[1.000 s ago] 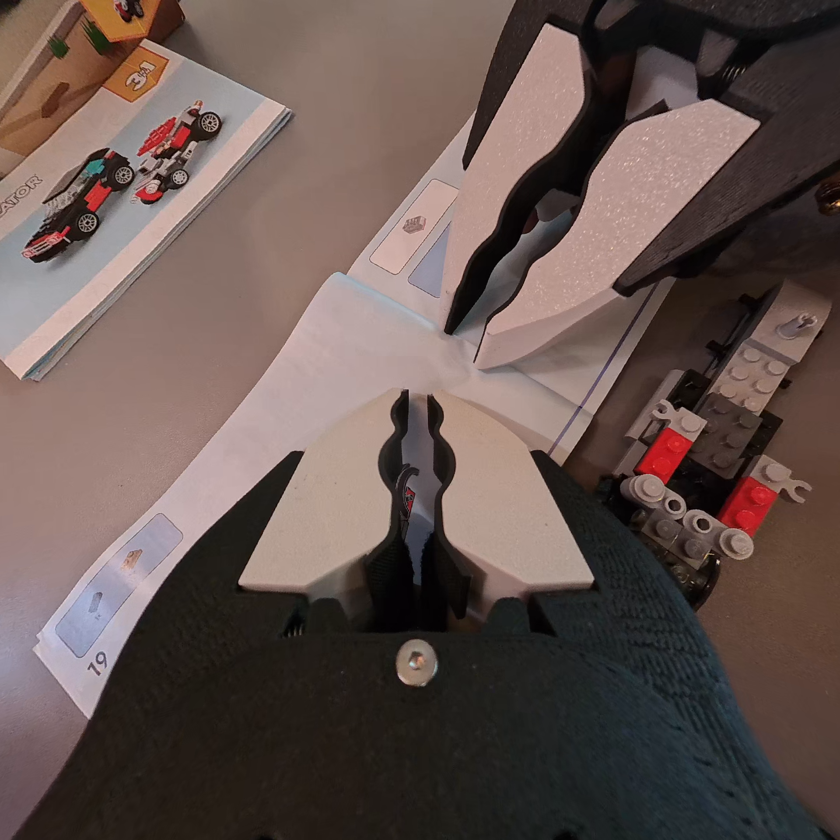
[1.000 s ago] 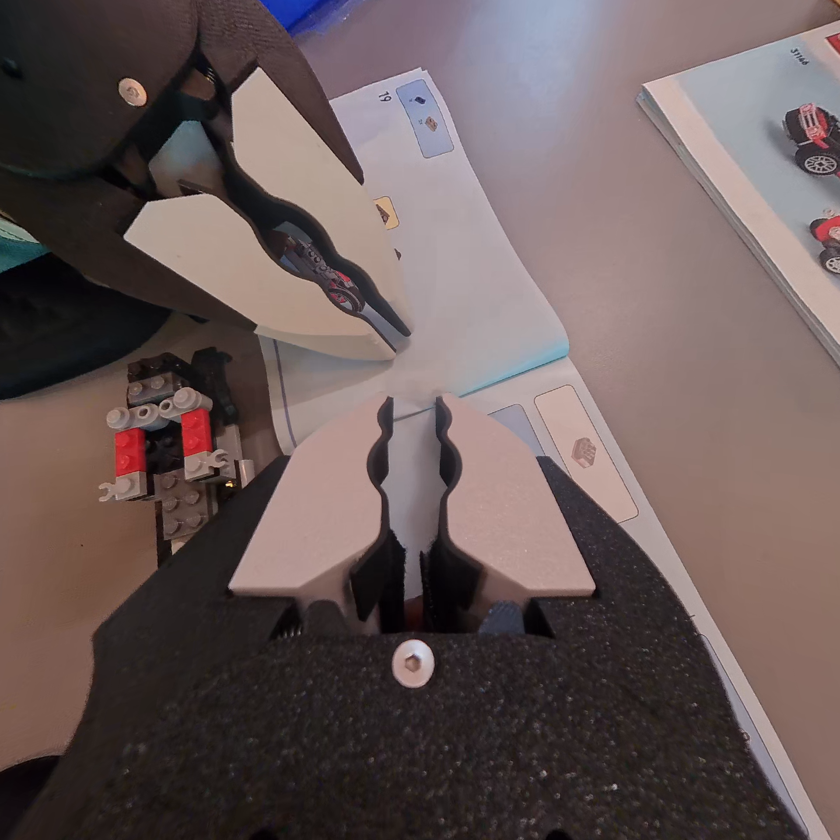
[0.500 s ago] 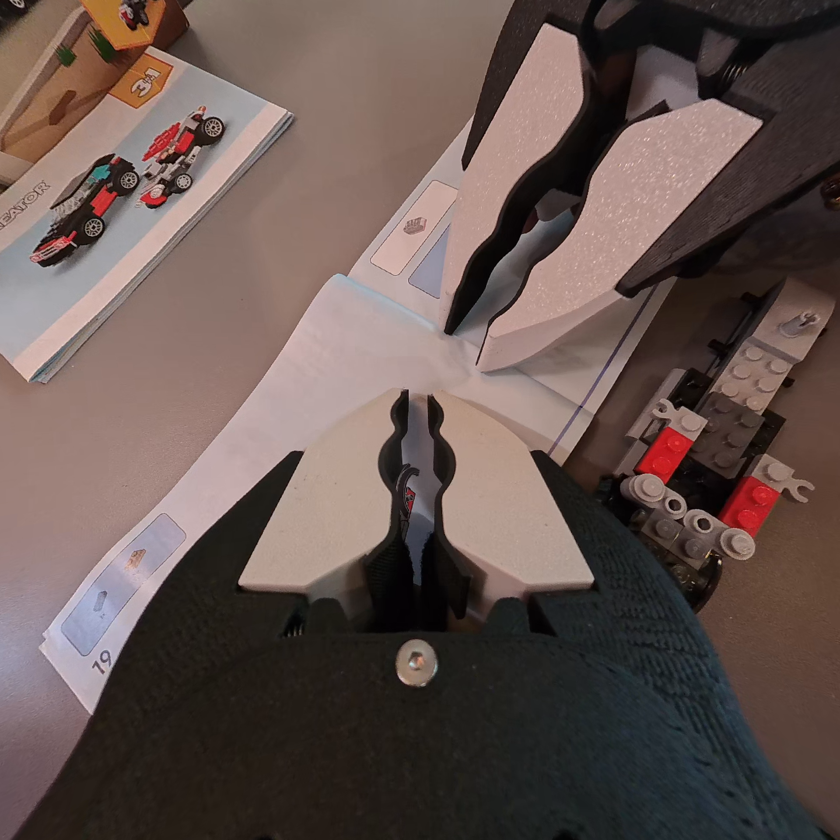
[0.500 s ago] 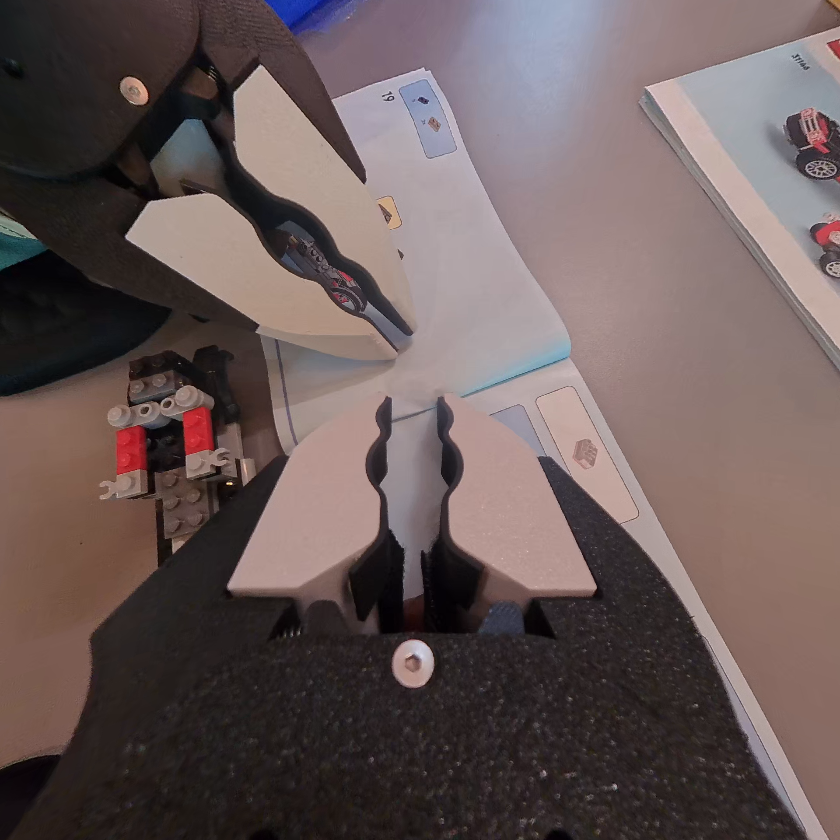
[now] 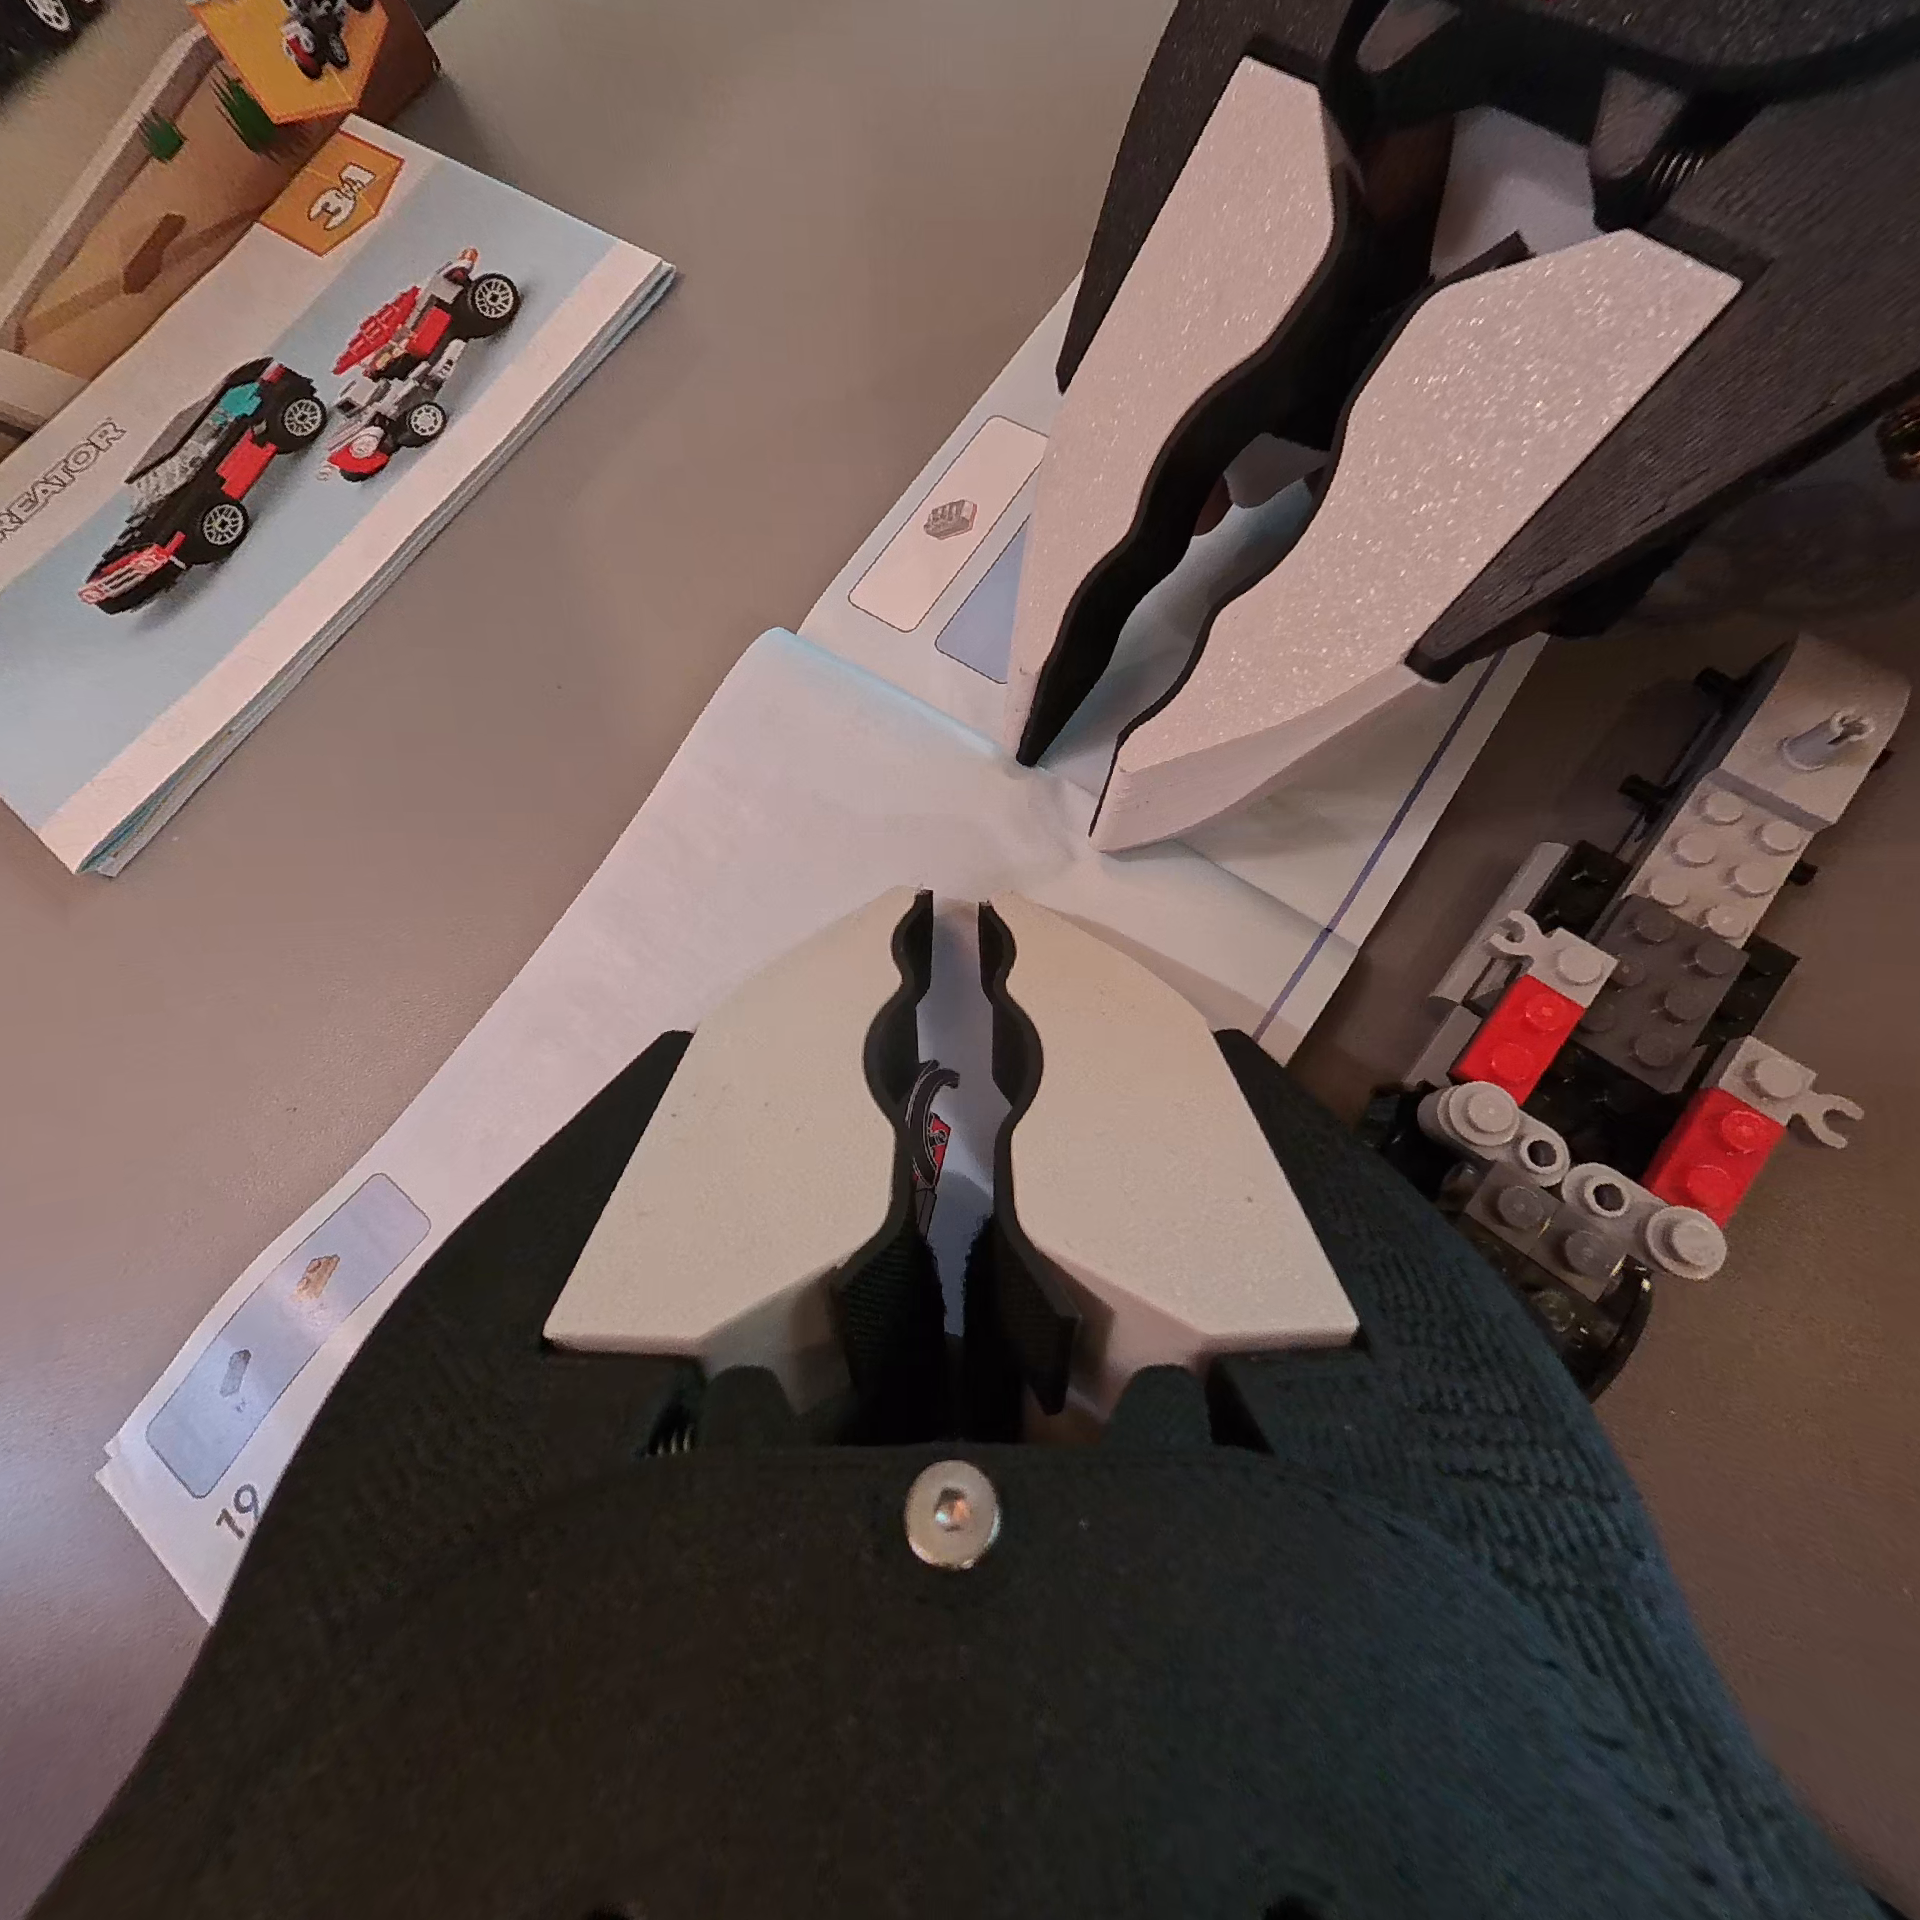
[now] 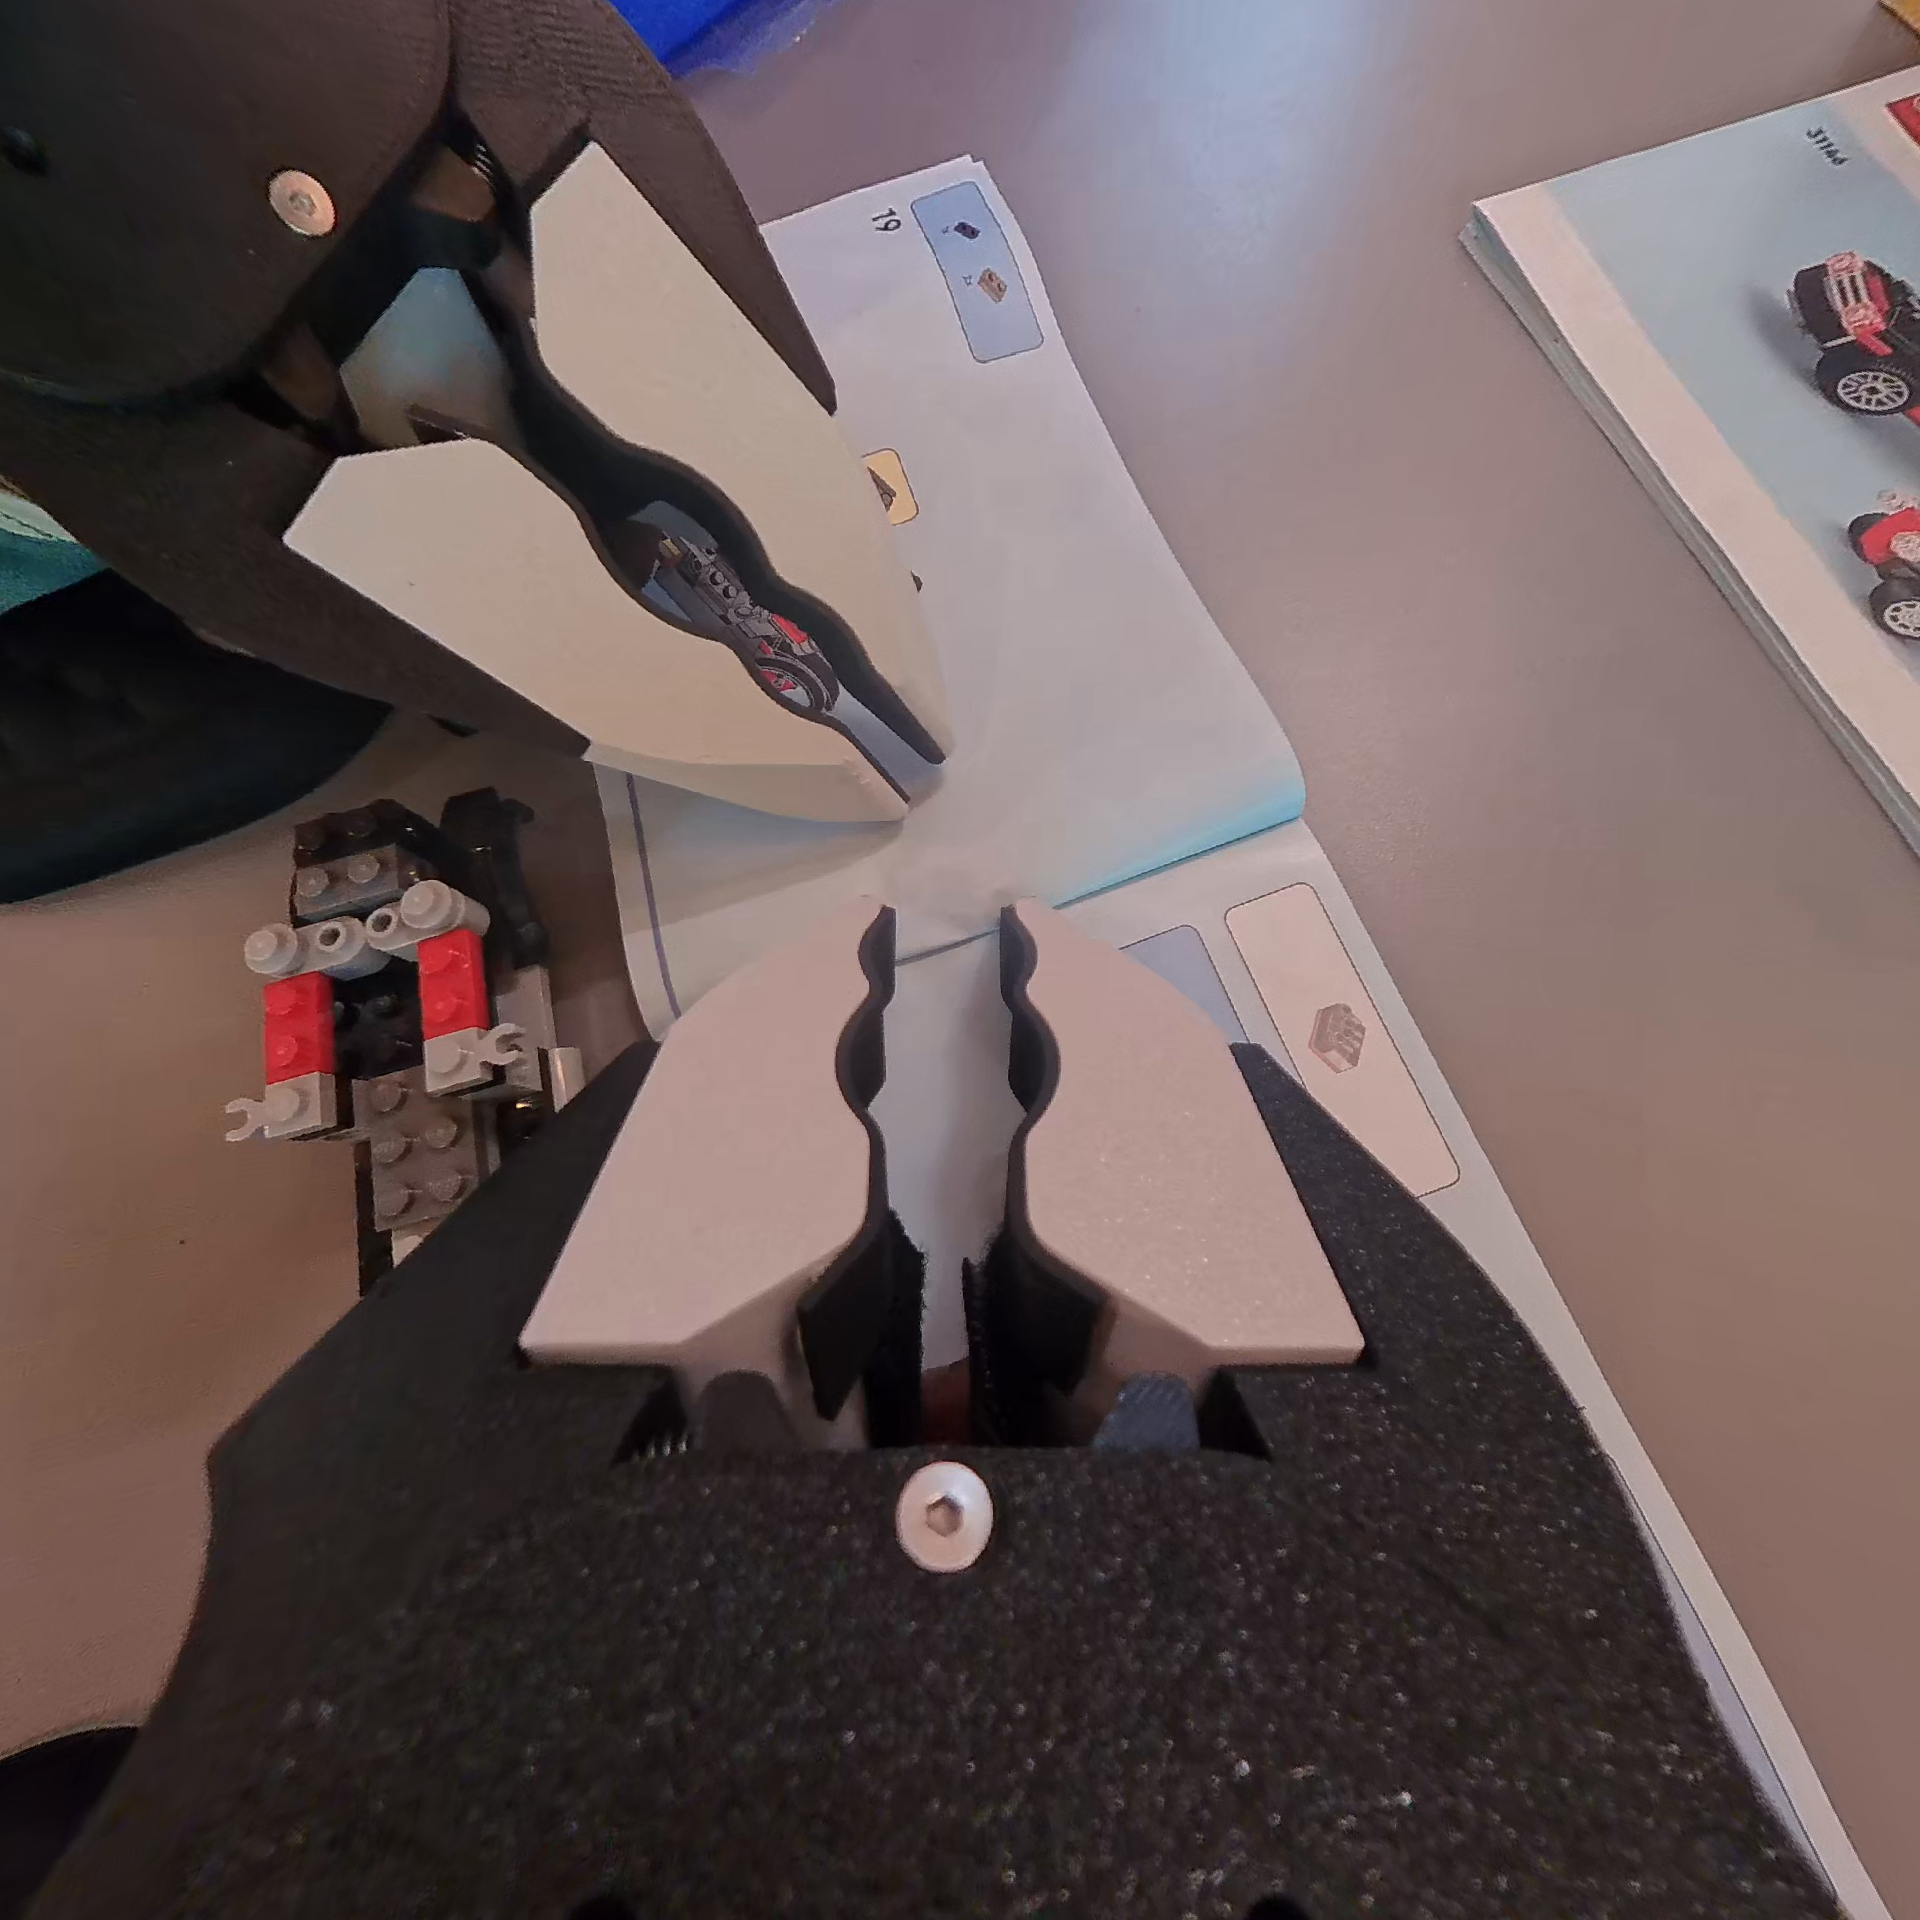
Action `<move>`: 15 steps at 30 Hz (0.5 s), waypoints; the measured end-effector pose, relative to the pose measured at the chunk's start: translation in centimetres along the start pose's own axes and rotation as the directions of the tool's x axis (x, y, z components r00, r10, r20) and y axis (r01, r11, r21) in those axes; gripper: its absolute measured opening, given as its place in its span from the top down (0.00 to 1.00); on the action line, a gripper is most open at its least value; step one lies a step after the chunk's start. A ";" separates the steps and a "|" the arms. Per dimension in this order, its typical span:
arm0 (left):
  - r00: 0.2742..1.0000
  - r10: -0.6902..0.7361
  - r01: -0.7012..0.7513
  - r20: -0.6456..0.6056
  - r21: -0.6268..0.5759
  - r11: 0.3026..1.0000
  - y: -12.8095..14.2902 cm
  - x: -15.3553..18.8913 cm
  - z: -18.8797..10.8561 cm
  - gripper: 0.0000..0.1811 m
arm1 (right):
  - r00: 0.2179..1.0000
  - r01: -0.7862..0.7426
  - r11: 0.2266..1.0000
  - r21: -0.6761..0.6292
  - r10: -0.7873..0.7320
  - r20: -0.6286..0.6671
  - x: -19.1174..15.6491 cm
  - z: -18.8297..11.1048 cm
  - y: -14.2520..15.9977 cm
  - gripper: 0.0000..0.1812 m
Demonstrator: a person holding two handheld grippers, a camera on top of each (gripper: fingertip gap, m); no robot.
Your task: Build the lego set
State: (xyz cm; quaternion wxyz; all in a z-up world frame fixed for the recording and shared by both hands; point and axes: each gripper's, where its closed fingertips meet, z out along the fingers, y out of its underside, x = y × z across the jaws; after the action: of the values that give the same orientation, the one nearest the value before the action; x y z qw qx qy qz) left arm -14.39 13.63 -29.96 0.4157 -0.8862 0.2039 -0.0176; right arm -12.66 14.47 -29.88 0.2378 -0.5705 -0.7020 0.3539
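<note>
Both grippers press tip-down on the open instruction booklet (image 5: pixel 790 790) lying on the grey surface (image 5: pixel 727 260). The left gripper (image 5: pixel 951 914) has its fingers nearly together, empty; the right gripper (image 6: pixel 940 920) has its fingers slightly apart, empty. The half-built lego car (image 5: pixel 1621 1049) sits just beside the booklet. Farther off lies a second booklet (image 5: pixel 312 416).

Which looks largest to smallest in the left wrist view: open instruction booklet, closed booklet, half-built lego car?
1. open instruction booklet
2. closed booklet
3. half-built lego car
Both grippers hide part of the open one.
</note>
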 end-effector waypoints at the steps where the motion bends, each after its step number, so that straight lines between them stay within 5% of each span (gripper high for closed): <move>1: 1.000 0.000 0.000 0.000 -0.001 1.000 0.0 0.0 0.0 0.95 | 1.000 0.000 1.000 0.000 0.000 0.000 0.0 0.0 0.0 0.89; 15: 1.000 -0.003 0.003 0.001 0.008 1.000 -0.1 0.0 -0.1 0.95 | 1.000 0.012 1.000 0.007 -0.012 -0.011 0.0 -0.2 -0.1 0.89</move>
State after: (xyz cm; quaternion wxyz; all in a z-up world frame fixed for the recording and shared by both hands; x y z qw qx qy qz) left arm -14.41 13.63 -29.85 0.4191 -0.8849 0.2024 -0.0185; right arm -12.57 14.48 -29.72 0.2455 -0.5675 -0.7027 0.3520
